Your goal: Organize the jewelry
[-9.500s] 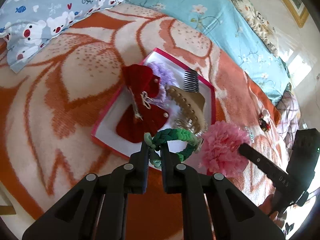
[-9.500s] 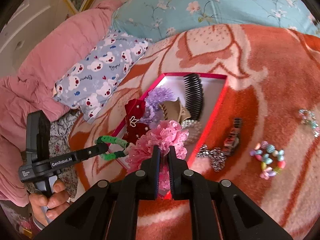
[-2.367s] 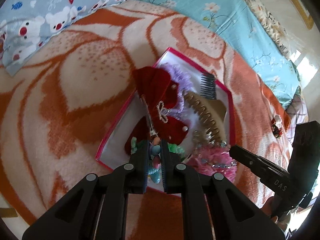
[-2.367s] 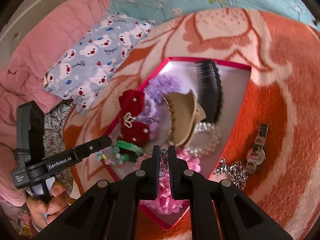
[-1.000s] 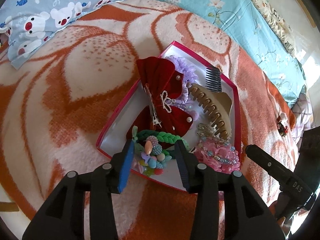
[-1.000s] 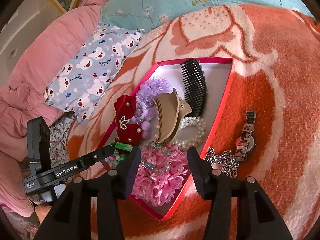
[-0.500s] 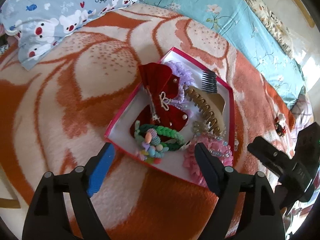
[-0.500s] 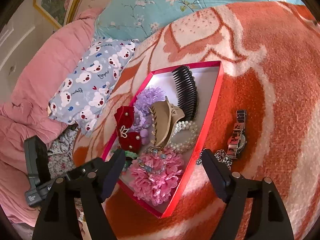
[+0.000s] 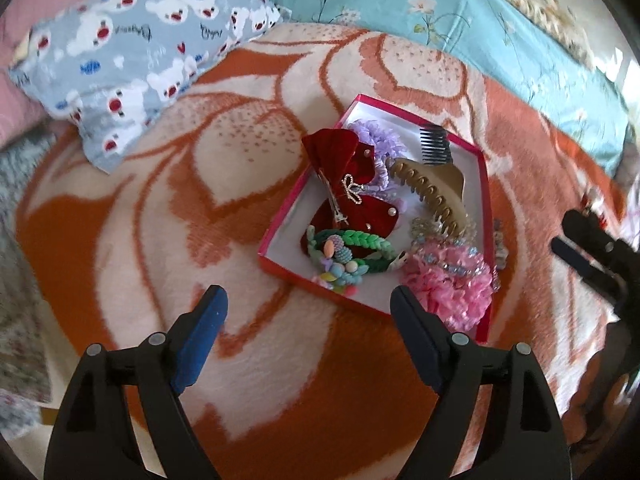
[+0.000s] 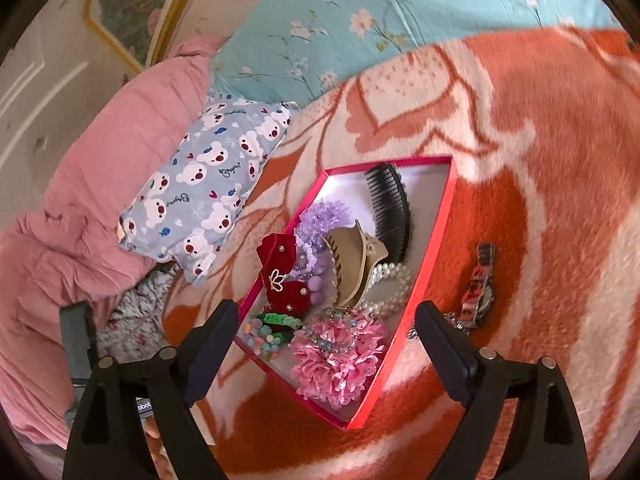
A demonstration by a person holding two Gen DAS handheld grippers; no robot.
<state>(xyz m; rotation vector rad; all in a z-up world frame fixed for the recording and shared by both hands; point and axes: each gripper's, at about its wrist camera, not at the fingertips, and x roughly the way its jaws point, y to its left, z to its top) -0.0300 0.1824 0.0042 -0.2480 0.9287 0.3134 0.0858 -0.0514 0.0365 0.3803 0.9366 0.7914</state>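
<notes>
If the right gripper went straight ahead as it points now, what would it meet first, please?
Probably the pink flower scrunchie at the near end of the red box; the open right gripper frames it, though depth is uncertain.

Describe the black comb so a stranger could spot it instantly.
Find the red box on the orange blanket. At its far end, beside the tan claw clip, lies the black comb: the only black, long-toothed, curved piece inside.
</notes>
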